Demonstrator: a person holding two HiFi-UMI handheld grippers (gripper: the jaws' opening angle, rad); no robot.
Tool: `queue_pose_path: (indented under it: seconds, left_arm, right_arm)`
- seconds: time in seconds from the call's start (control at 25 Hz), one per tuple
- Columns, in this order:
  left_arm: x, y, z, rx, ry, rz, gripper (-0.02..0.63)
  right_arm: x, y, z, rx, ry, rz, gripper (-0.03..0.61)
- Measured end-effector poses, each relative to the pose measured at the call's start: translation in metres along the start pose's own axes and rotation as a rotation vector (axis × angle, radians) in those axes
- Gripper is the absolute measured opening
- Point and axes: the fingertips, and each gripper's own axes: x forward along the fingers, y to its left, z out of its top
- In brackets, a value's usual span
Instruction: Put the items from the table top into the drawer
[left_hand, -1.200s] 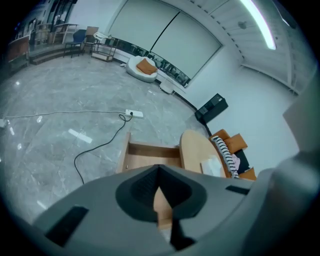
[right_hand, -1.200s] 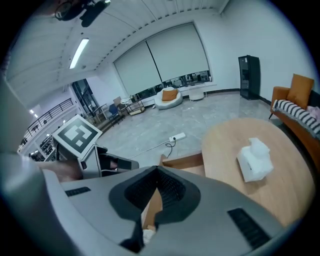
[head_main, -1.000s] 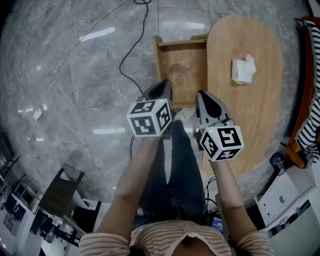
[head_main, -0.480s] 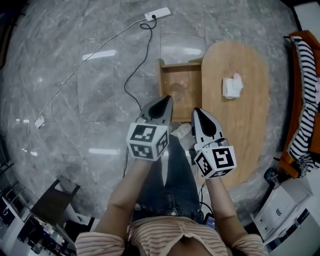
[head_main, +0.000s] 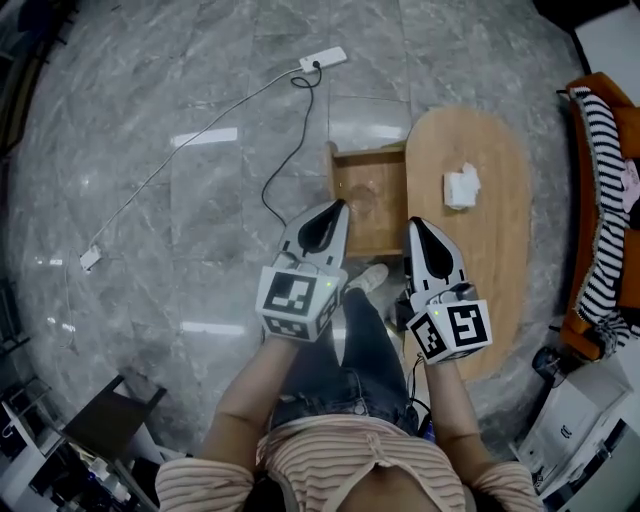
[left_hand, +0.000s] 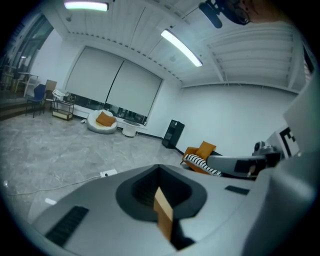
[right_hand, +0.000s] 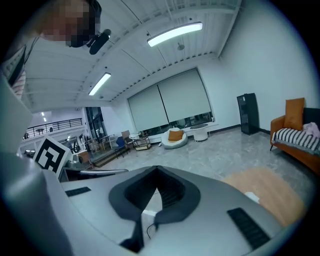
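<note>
Grey marble floor (head_main: 180, 200) is filling most of the head view. A wooden table (head_main: 500, 260) is standing in the upper right of the frame, with an open drawer (head_main: 345, 200) jutting from its left edge. A crumpled white tissue (head_main: 461, 186) is lying on the table top. The left gripper (head_main: 335, 207) and right gripper (head_main: 415, 222) are hovering at centre frame, both clenched on nothing.
</note>
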Motion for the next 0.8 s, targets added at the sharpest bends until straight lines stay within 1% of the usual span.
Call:
queue_pose_path:
  seconds: [0.08, 0.4, 0.64, 0.8]
  left_arm:
    - [-0.007, -0.002, 0.010, 0.024, -0.021, -0.009, 0.014]
    - [-0.037, -0.012, 0.042, 0.074, -0.083, -0.039, 0.013]
    - [-0.054, -0.013, 0.062, 0.075, -0.121, -0.050, 0.014]
    - [-0.066, -0.012, 0.077, 0.056, -0.169, -0.058, 0.013]
  right_arm:
    - [-0.005, 0.004, 0.012, -0.011, -0.025, -0.005, 0.008]
    - [-0.025, 0.022, 0.050, -0.055, -0.114, -0.028, 0.008]
    - [-0.038, 0.030, 0.073, -0.076, -0.175, -0.040, 0.008]
    - [-0.048, 0.033, 0.088, -0.101, -0.211, -0.051, 0.008]
